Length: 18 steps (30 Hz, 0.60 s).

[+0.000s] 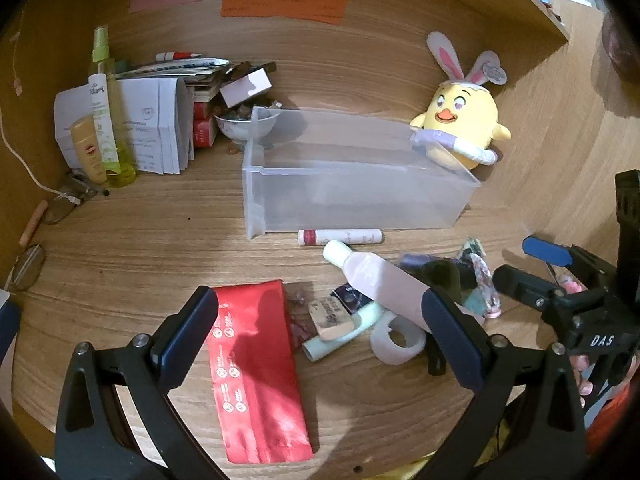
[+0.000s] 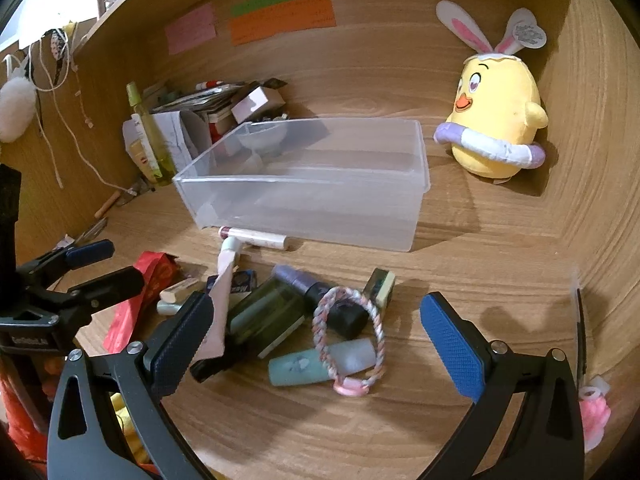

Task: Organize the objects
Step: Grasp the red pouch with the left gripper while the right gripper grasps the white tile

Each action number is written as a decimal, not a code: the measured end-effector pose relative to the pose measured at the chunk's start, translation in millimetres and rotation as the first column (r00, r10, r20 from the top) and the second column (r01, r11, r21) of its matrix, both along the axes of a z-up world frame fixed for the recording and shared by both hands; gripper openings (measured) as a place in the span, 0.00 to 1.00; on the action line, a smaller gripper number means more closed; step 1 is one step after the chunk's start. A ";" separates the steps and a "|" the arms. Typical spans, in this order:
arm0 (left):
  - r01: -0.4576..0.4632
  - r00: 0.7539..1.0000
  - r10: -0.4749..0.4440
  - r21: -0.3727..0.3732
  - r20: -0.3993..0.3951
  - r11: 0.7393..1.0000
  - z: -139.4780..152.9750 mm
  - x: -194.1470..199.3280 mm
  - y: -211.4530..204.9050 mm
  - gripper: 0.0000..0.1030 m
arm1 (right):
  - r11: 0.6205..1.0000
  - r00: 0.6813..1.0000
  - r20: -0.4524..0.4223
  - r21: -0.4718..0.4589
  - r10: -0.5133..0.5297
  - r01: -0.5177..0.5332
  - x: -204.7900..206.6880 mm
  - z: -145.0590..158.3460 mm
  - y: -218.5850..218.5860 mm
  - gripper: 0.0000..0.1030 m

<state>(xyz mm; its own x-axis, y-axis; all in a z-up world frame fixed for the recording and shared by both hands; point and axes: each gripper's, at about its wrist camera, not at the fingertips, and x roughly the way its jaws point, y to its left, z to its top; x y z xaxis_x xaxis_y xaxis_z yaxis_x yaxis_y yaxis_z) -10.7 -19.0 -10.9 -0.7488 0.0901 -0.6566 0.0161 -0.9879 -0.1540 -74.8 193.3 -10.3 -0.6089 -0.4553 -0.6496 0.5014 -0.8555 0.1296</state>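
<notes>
Clutter (image 2: 304, 320) sat in a heap in front of the empty clear bin (image 2: 416, 184); both grippers (image 1: 320, 336) (image 2: 316, 332) hovered wide open, holding nothing; the braided hair tie (image 2: 348, 336) looked soft and light, so I'd pinch its loop.

Yellow chick plush (image 2: 496, 116), sticky notes (image 2: 280, 16), paper stack (image 1: 156, 124)

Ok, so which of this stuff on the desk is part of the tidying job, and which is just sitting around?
For the job:
- clear plastic bin, nothing in it yet
- red pouch
- pink tube with mint cap
- braided hair tie
- lip balm stick against the bin

Probably just lying about:
- yellow chick plush
- spray bottle
- paper stack
- sticky notes
</notes>
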 end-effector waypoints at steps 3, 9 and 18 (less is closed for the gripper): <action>-0.025 1.000 0.025 -0.001 0.013 1.000 -3.0 -4.4 -9.6 1.00 | 1.000 1.000 0.007 0.000 -0.026 0.026 -10.9 0.0 5.3 1.00; -0.085 0.993 0.084 0.005 0.080 0.996 -21.5 -13.7 -33.7 1.00 | 0.996 0.995 0.034 0.002 -0.092 0.092 -38.4 -5.0 20.3 0.99; -0.103 0.982 0.097 0.033 0.162 0.994 -43.7 -24.4 -46.3 0.85 | 0.991 0.976 0.175 -0.024 -0.125 0.131 -77.3 -25.9 34.9 0.68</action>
